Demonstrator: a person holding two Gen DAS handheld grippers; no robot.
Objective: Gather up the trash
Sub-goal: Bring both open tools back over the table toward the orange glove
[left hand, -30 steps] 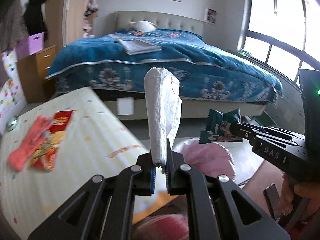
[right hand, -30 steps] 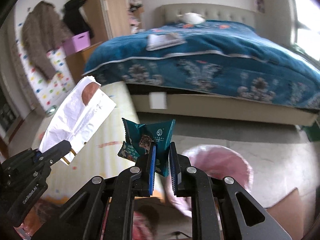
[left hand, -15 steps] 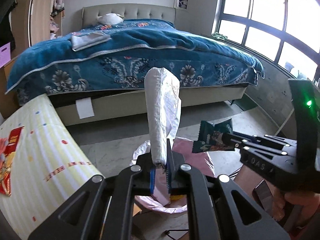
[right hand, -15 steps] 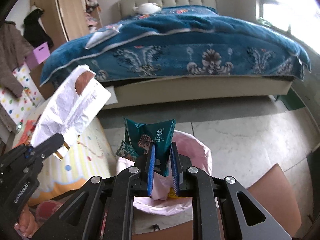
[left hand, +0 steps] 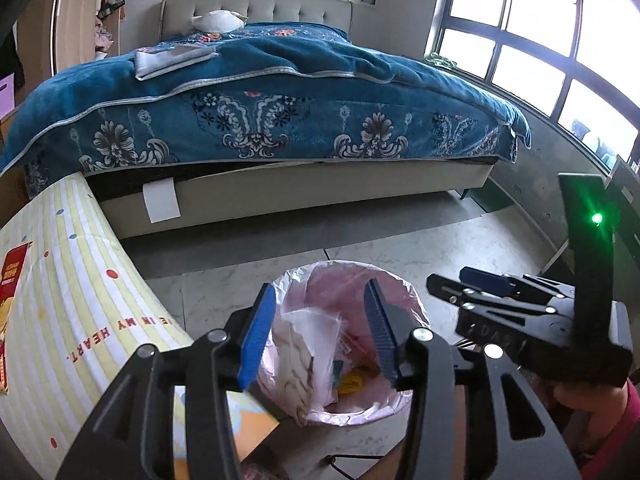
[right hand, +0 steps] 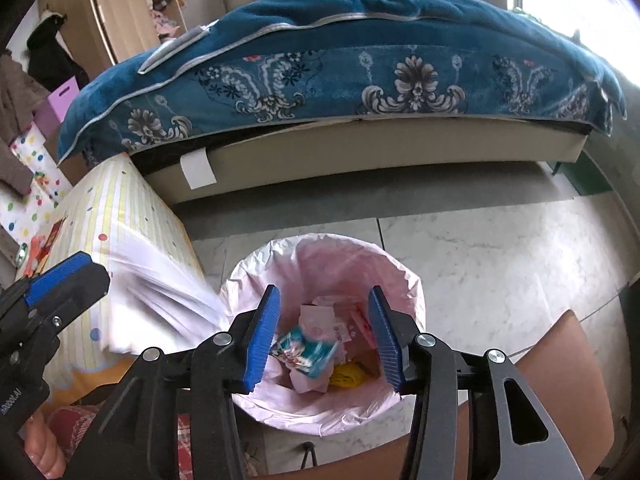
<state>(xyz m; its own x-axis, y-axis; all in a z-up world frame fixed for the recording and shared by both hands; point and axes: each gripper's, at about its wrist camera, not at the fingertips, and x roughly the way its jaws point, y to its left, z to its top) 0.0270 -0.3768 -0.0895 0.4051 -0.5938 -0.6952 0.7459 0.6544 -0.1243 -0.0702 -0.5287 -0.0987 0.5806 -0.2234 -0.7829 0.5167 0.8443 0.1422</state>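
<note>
Both pairs of jaws are spreading apart over the bin (right hand: 404,280)! The right gripper (right hand: 324,336) has nothing between its pads, and the teal wrapper (right hand: 306,352) sits down among the rubbish. The left gripper (left hand: 318,332) is empty too, with the white paper bag (left hand: 296,356) slumped inside the pink liner. Both look feather-light, crinkly and slick, best pinched at a flat edge. Further out, red wrappers (right hand: 42,246) wait on the striped table (left hand: 60,280), the bed (left hand: 260,120) beyond.
</note>
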